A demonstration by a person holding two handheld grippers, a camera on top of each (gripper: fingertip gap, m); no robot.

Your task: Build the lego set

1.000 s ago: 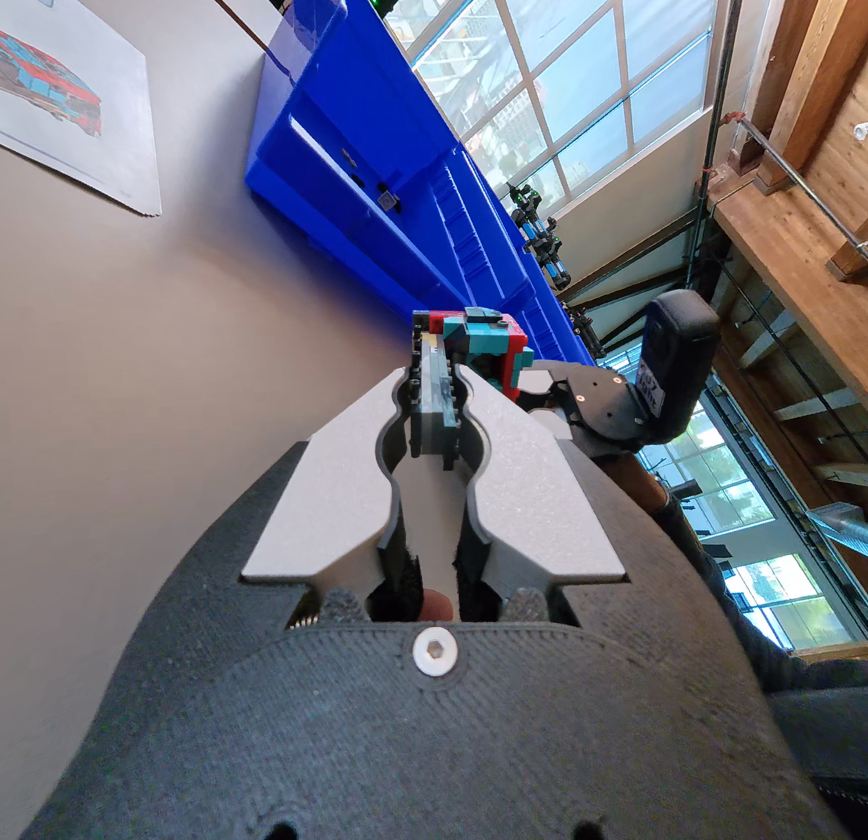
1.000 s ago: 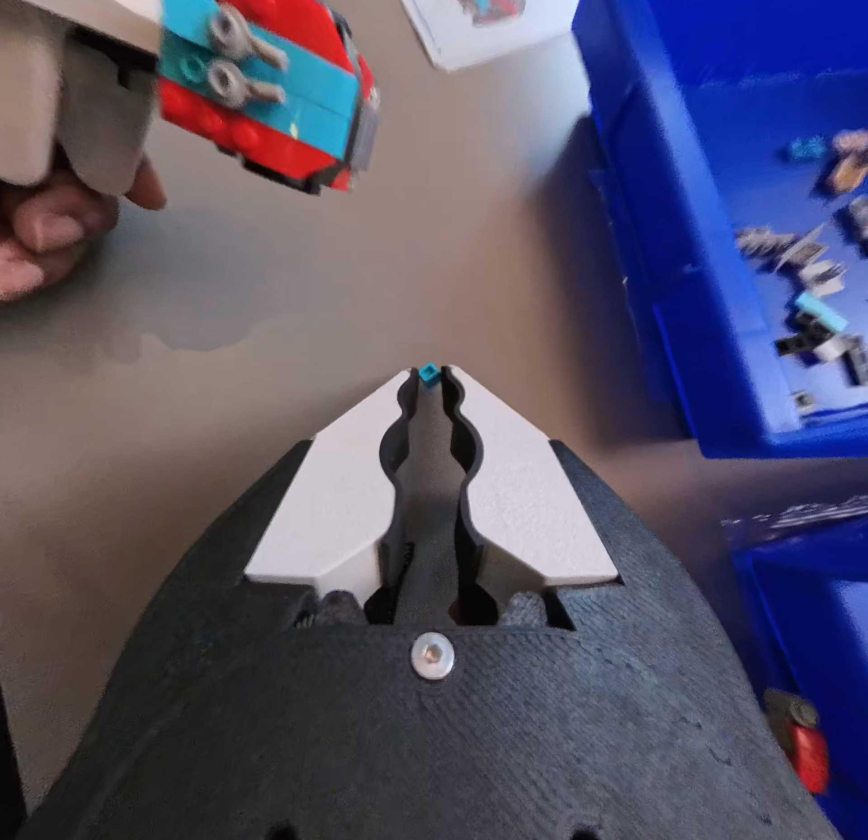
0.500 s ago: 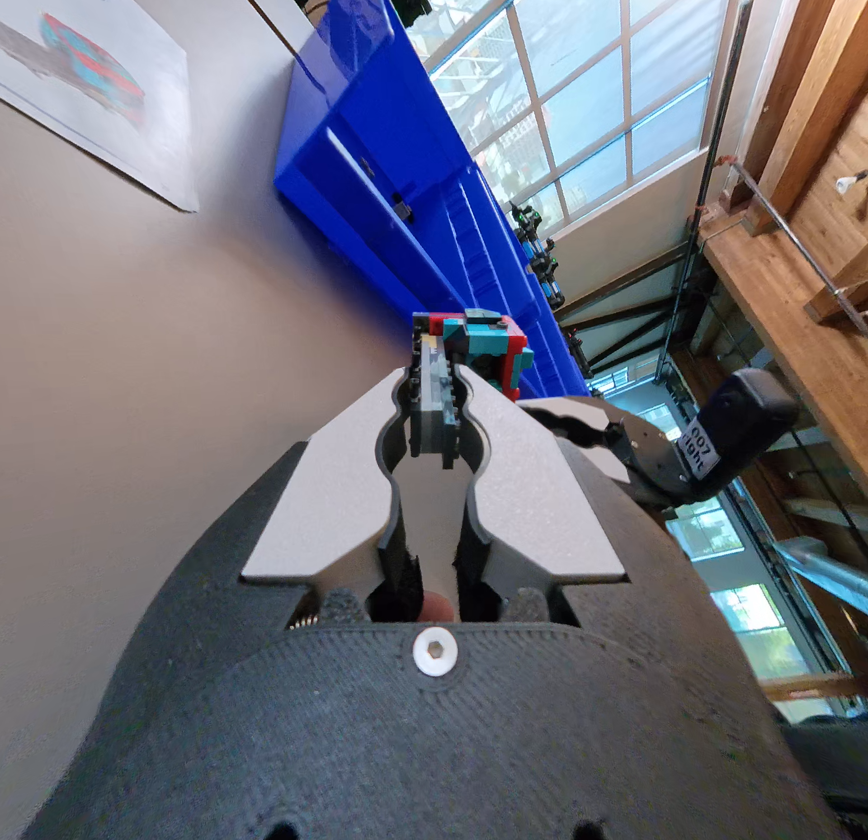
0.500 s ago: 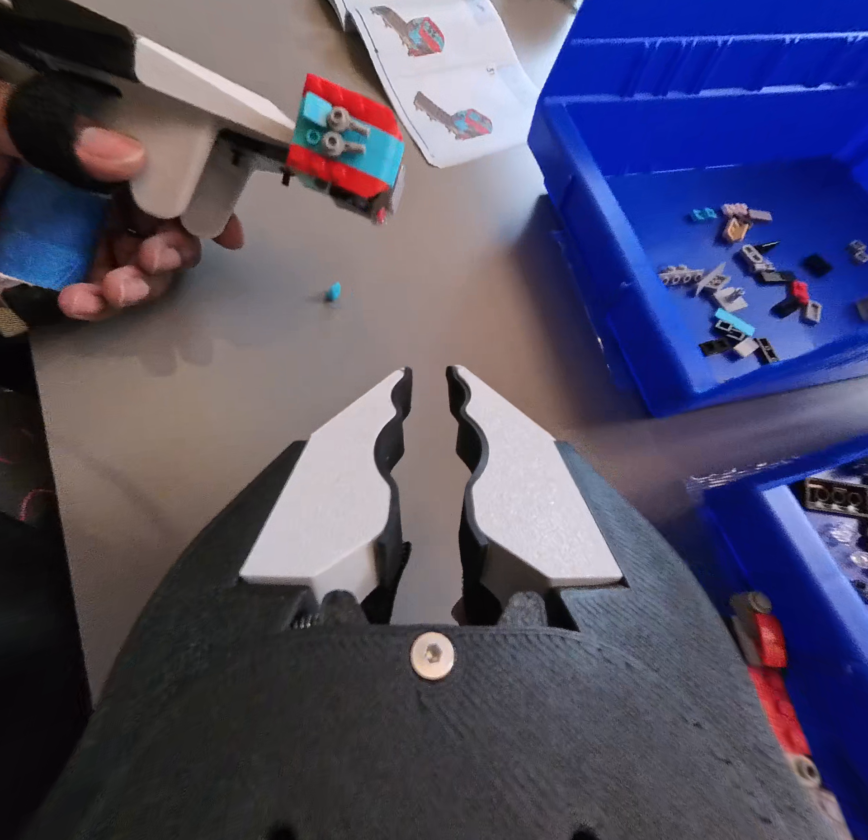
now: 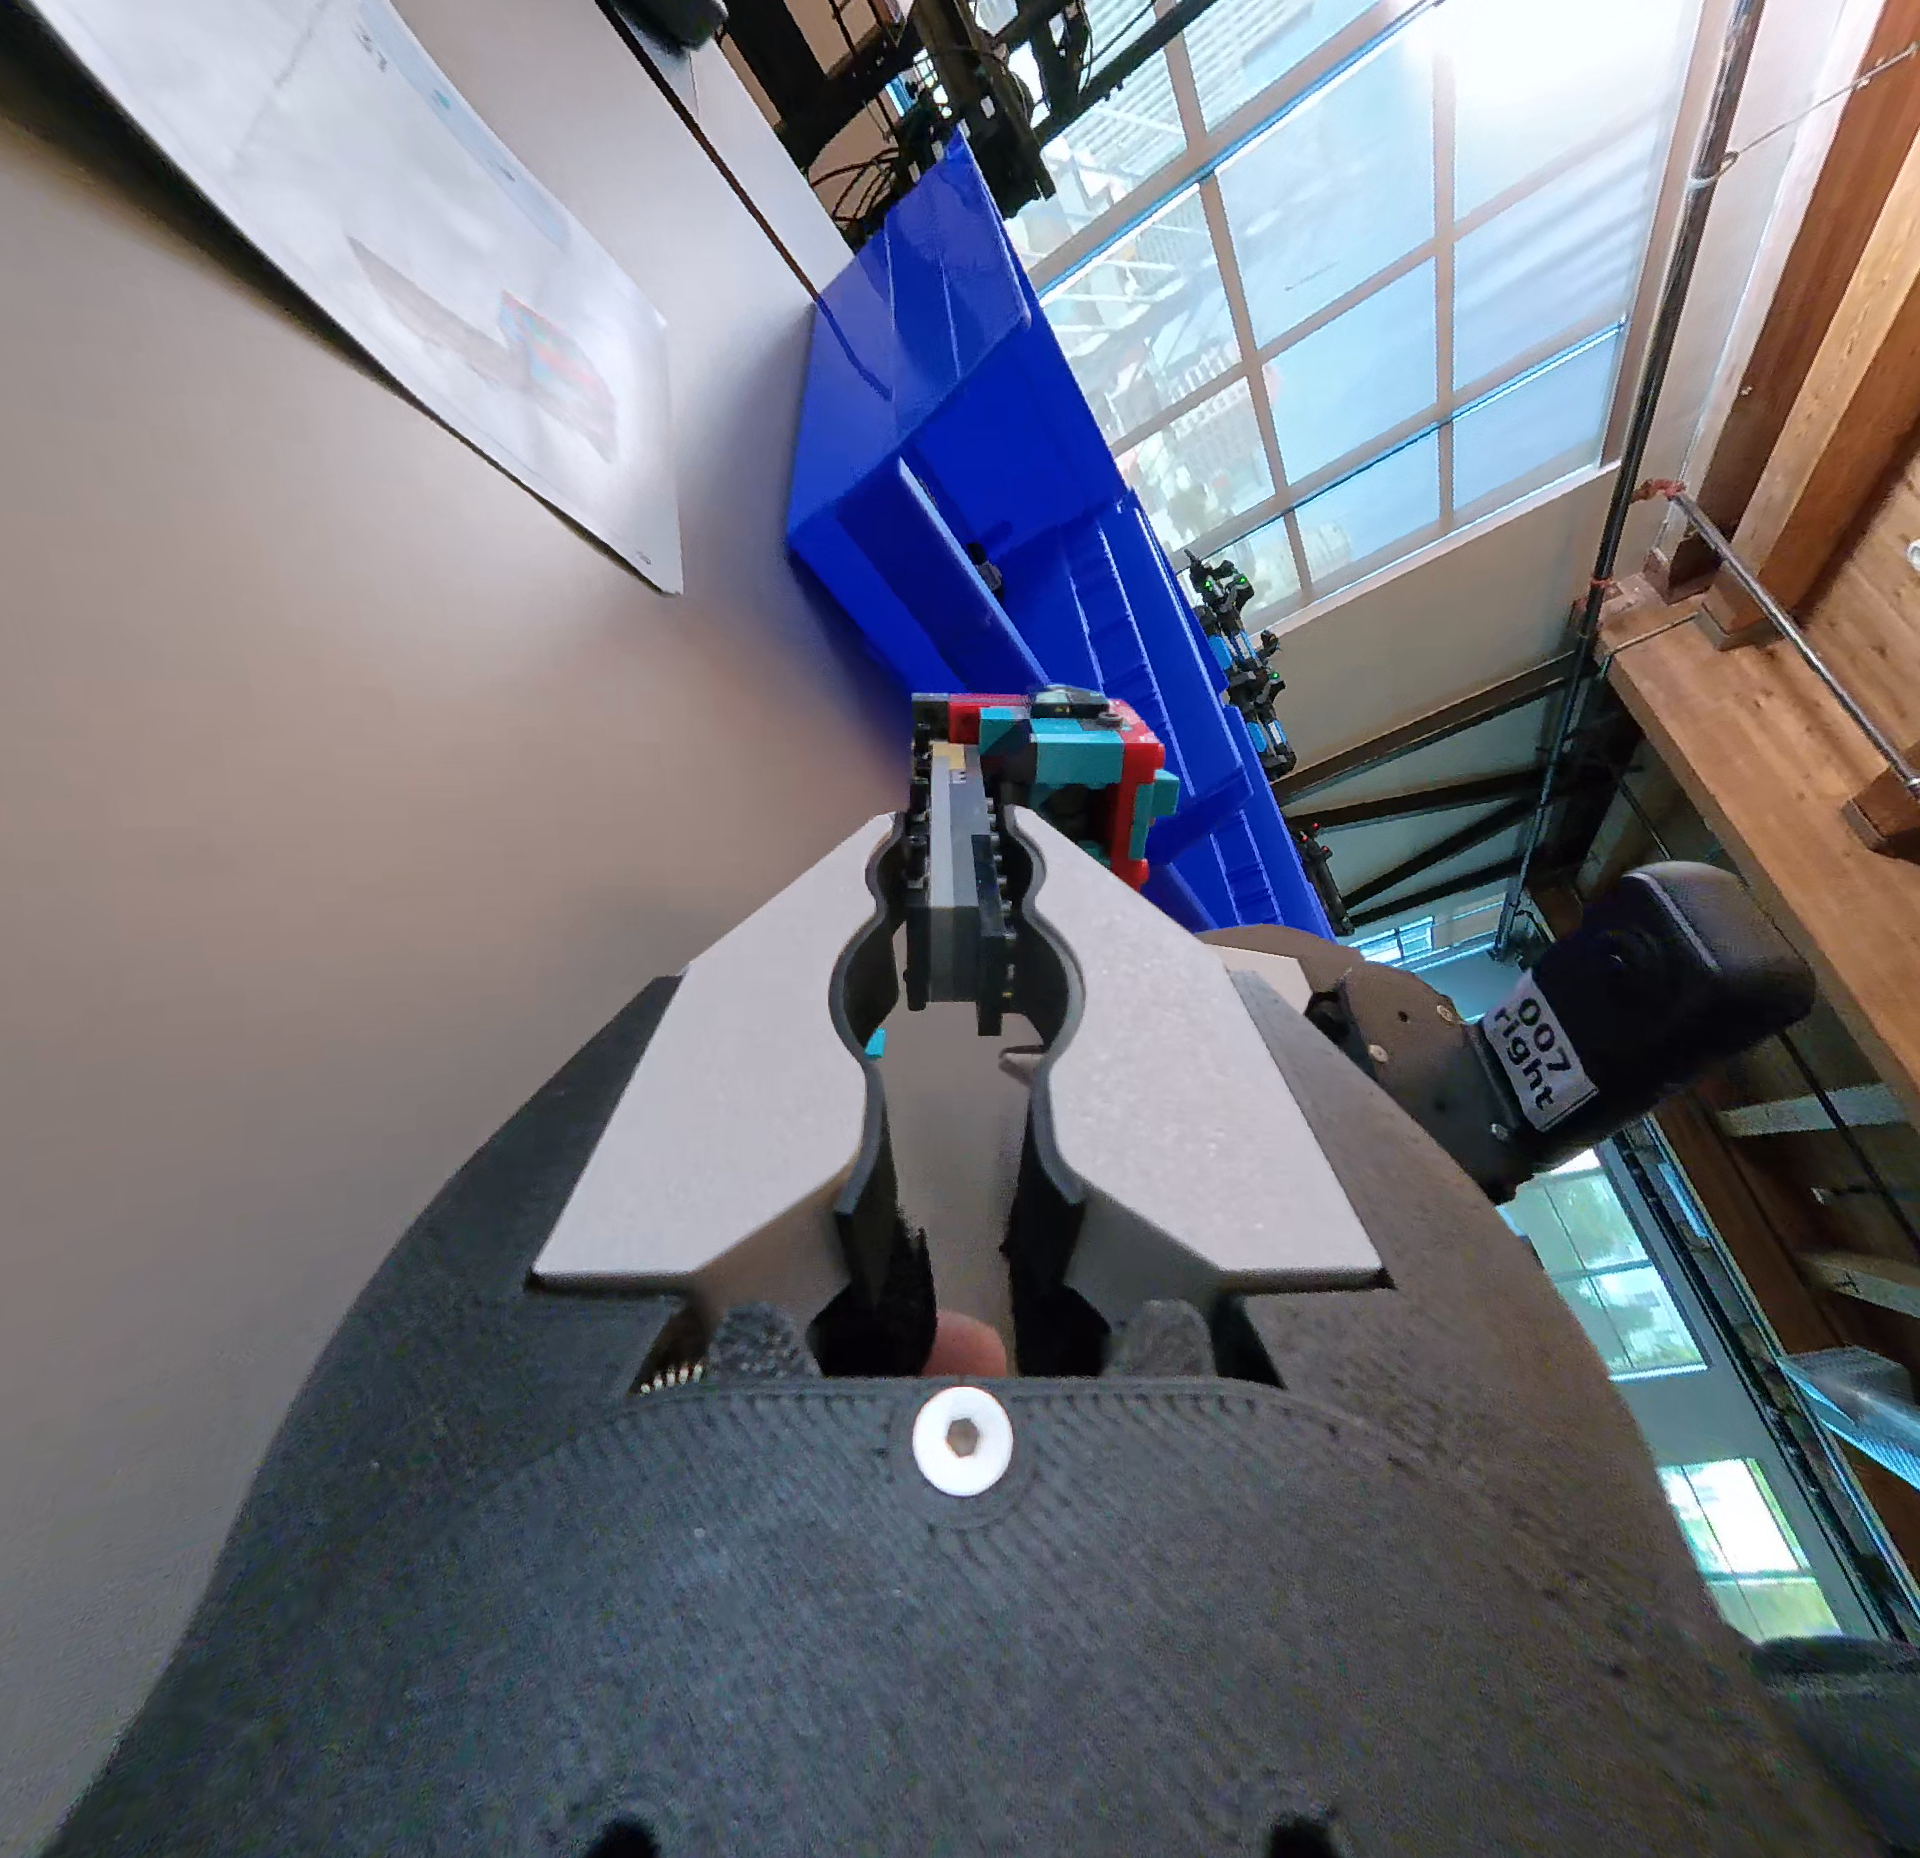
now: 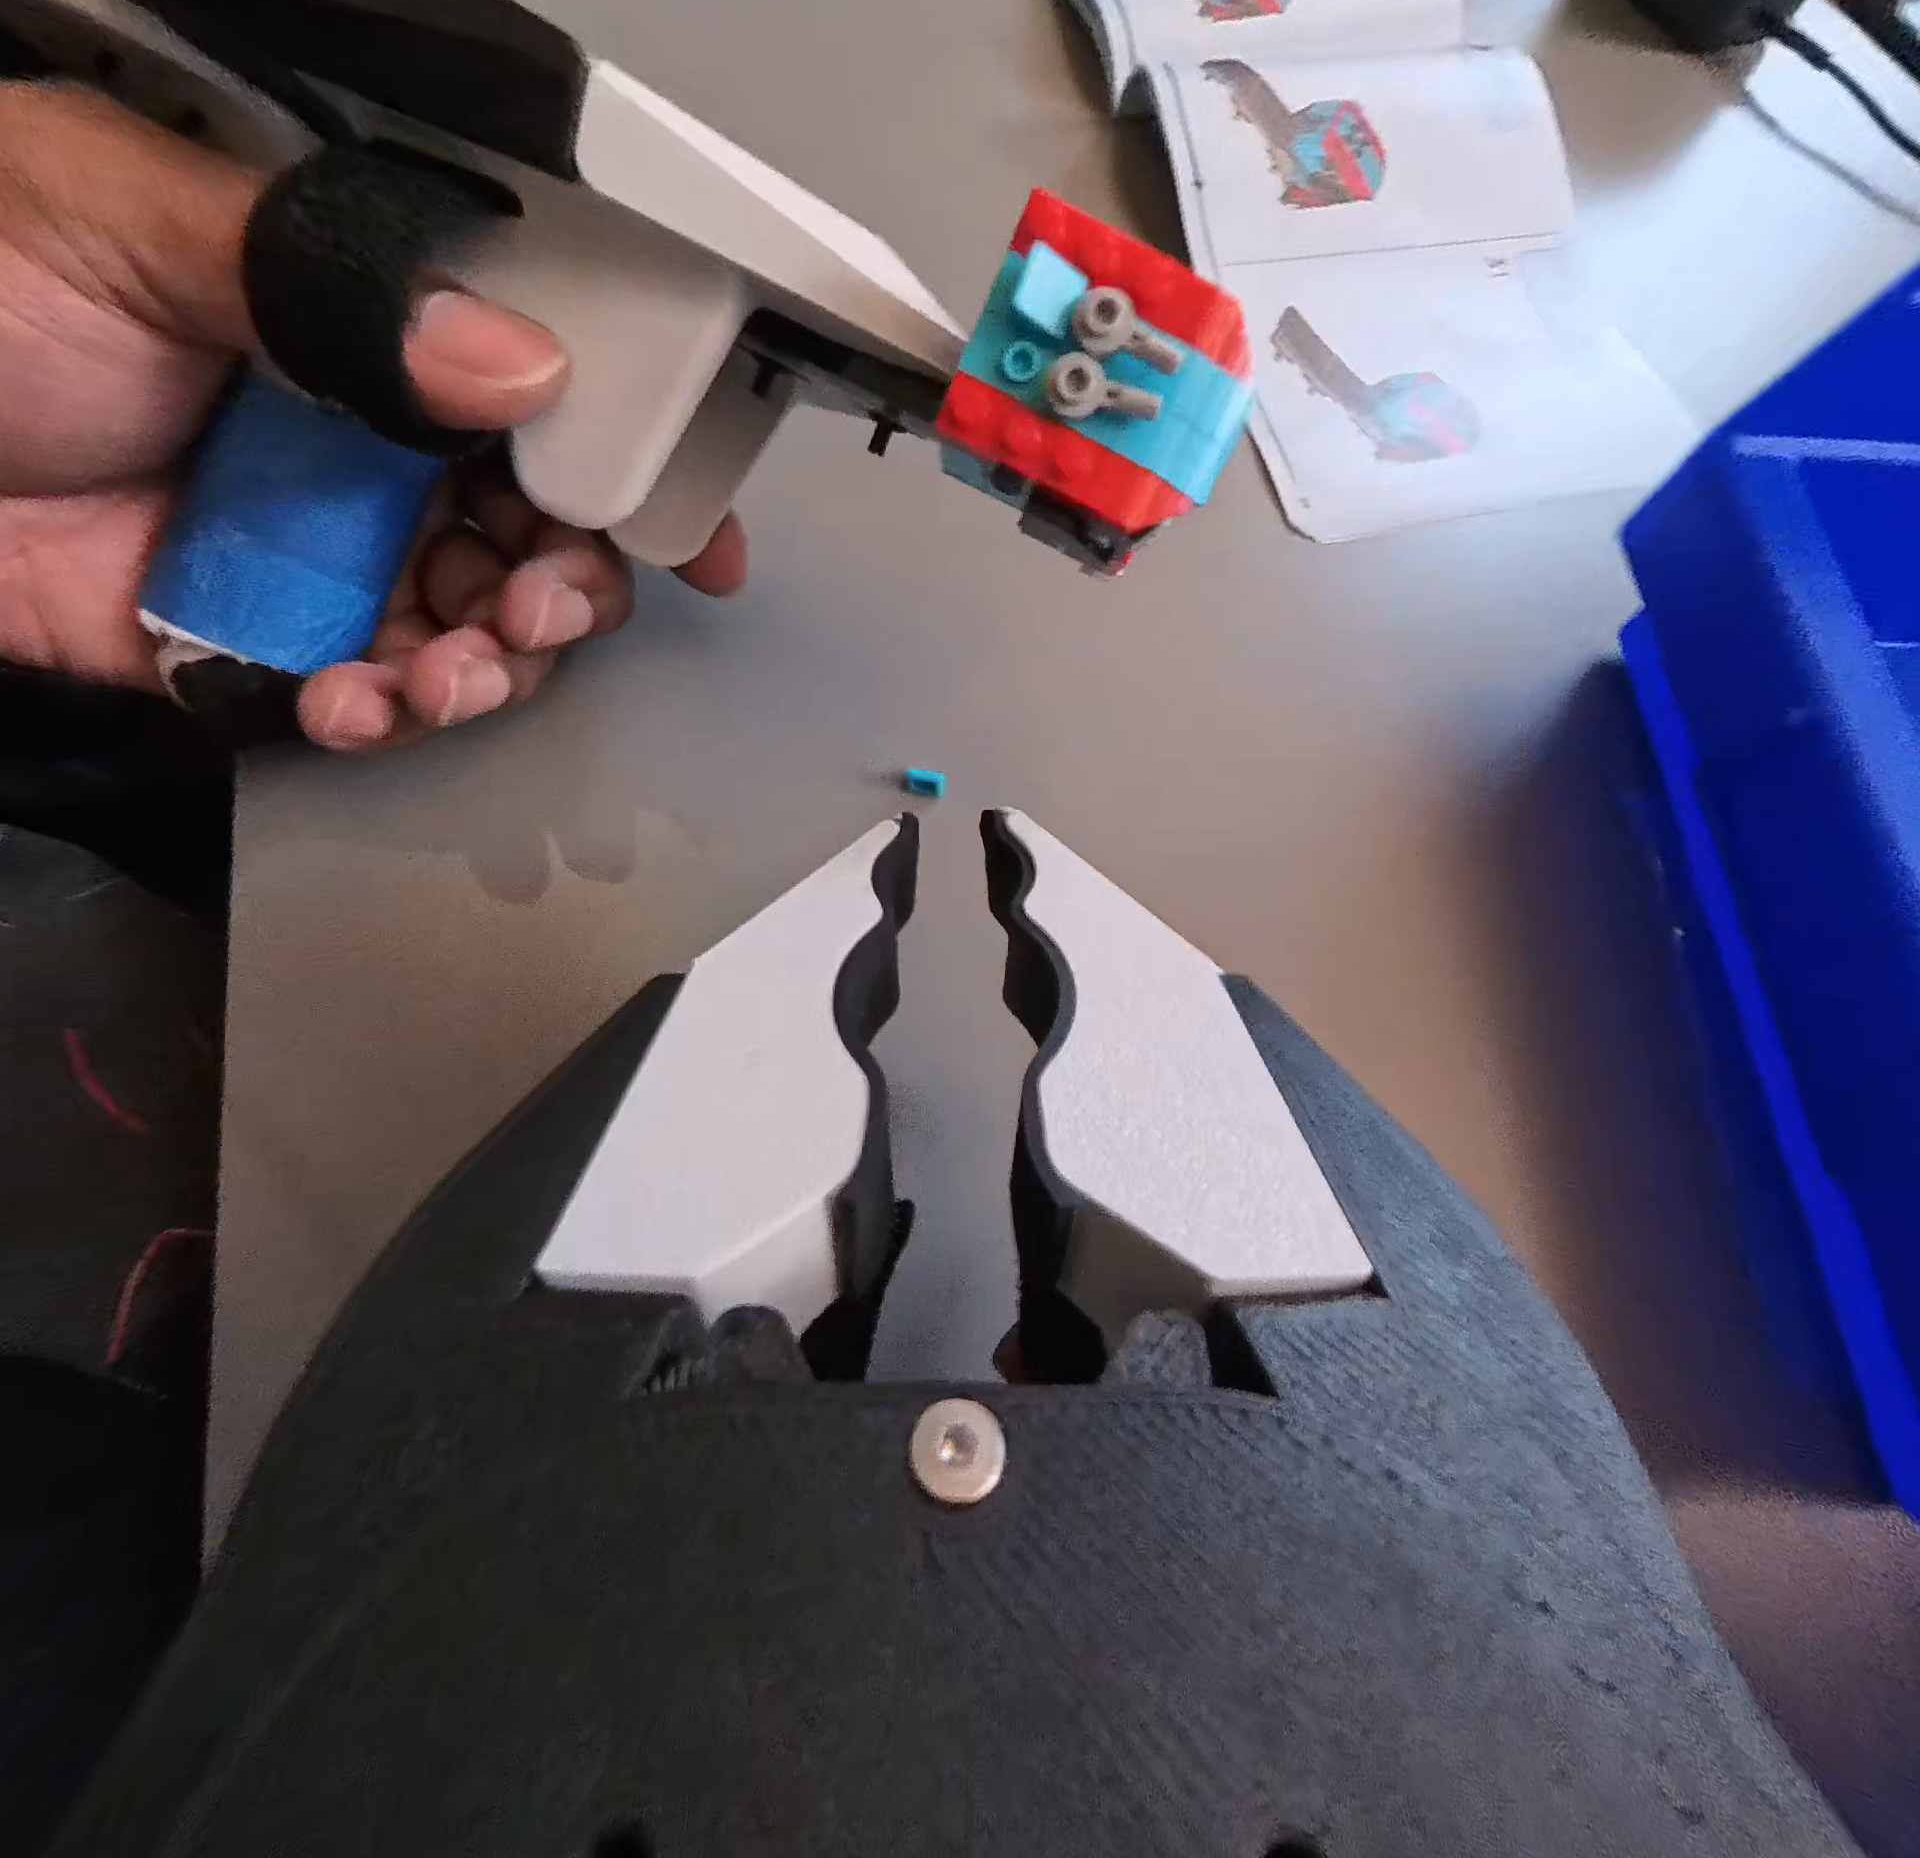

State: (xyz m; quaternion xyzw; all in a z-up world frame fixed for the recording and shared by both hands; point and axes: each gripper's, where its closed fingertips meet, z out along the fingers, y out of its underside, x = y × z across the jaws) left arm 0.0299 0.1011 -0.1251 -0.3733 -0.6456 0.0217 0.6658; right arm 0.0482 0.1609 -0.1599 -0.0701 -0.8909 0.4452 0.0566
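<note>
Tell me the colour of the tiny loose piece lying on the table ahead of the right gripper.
Teal; the loose piece shows best in the right wrist view.

Hanging tilted above the grey table, gripped by its dark grey base plate: red-and-teal lego model (image 6: 1091, 374), two grey pins sticking out of its teal band. Lying loose on the table below, well apart: tiny teal piece (image 6: 924, 780).

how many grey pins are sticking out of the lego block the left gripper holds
2: upper grey pin and lower grey pin, side by side on the teal band of the lego block. Hidden faces may hold more.
</note>
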